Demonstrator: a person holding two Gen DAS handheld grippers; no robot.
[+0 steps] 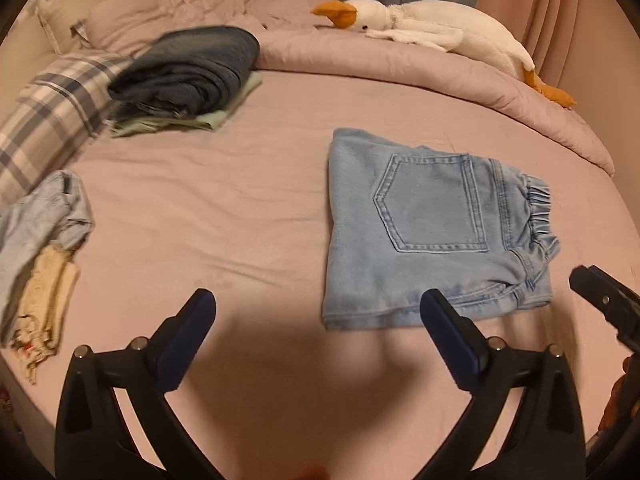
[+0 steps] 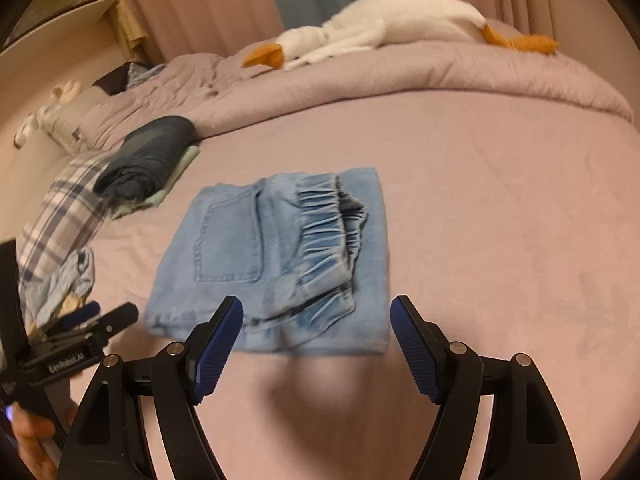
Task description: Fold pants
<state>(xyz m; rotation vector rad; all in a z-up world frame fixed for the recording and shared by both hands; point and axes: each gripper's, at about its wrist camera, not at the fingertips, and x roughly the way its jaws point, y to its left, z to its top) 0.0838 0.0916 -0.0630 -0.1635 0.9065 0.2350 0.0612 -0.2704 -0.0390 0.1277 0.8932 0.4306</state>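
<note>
Left gripper (image 1: 318, 304): nearest the left camera, its jaws stood as wide as they seemed to go, with nothing between them but bare sheet. Its right finger overlapped the near edge of the jeans in that view; whether it touched the cloth could not be told.

Right gripper (image 2: 316, 312): its jaws stood well open and empty, poised over the near edge of the jeans without pressing on them.

Jeans (image 1: 432, 232): the task's pants, light blue denim, lay folded into a compact, roughly square bundle on the sheet, just beyond both grippers. A back pocket faced up and the gathered elastic waistband sat on top toward one side.

Sheet (image 1: 224, 208): pink and mostly flat around the jeans.

Loose clothes (image 1: 44, 240): a crumpled pale blue and cream heap lay near the left edge of the bed, well apart from the jeans.

Stack (image 1: 188, 76): darker folded garments were piled farther back on the left, beside a plaid pillow (image 1: 52, 120).

Goose (image 1: 432, 26): a white plush toy lay on the bunched duvet at the far side.

Step in hand: the fold looked finished and the bundle let go, though blur in the right view left the edges uncertain.

Next move: probably both grippers would need to grasp the bundle at opposite sides to carry it to the stack, or turn to the loose clothes.
</note>
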